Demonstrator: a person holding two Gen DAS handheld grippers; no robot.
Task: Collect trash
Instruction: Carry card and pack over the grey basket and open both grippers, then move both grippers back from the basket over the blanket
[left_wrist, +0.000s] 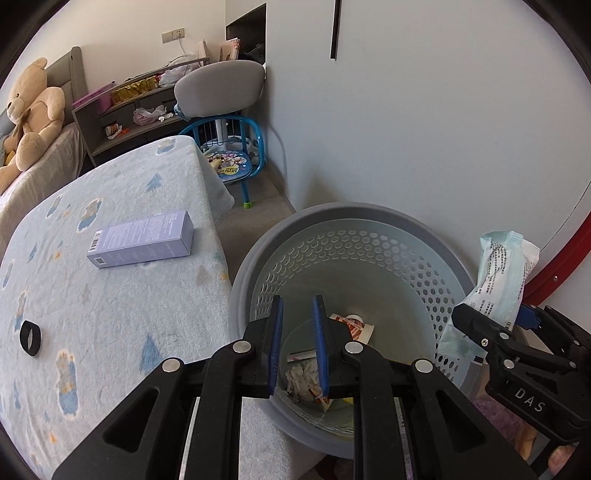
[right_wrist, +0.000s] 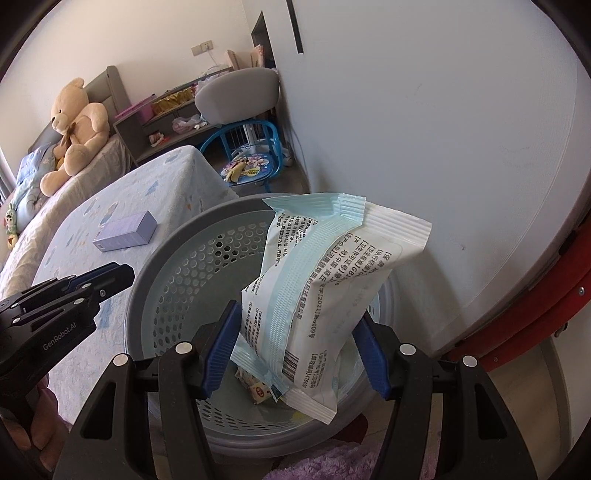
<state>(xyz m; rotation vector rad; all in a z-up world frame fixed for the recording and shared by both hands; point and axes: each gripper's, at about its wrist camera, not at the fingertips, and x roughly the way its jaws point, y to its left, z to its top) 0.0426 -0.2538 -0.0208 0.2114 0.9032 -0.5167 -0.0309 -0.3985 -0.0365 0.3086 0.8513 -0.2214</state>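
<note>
A grey trash basket (left_wrist: 332, 218) with a perforated pale liner stands on the floor beside the bed; it also shows in the right wrist view (right_wrist: 177, 236). Crumpled paper and wrappers (left_wrist: 303, 376) lie at its bottom. My right gripper (right_wrist: 299, 332) is shut on a white and light-blue plastic packet (right_wrist: 325, 266) and holds it above the basket; the packet also shows in the left wrist view (left_wrist: 498, 280). My left gripper (left_wrist: 298, 325) is over the basket, its jaws a little apart, with nothing between them. A purple box (left_wrist: 142, 240) lies on the bed.
The bed (left_wrist: 92, 302) has a light-blue blanket; a black ring (left_wrist: 30, 338) lies on it. A teddy bear (left_wrist: 31, 114), a shelf (left_wrist: 122, 110), a grey chair (left_wrist: 221, 86) and a blue child's chair (left_wrist: 236, 162) stand further back. A white wall (left_wrist: 424, 129) is behind the basket.
</note>
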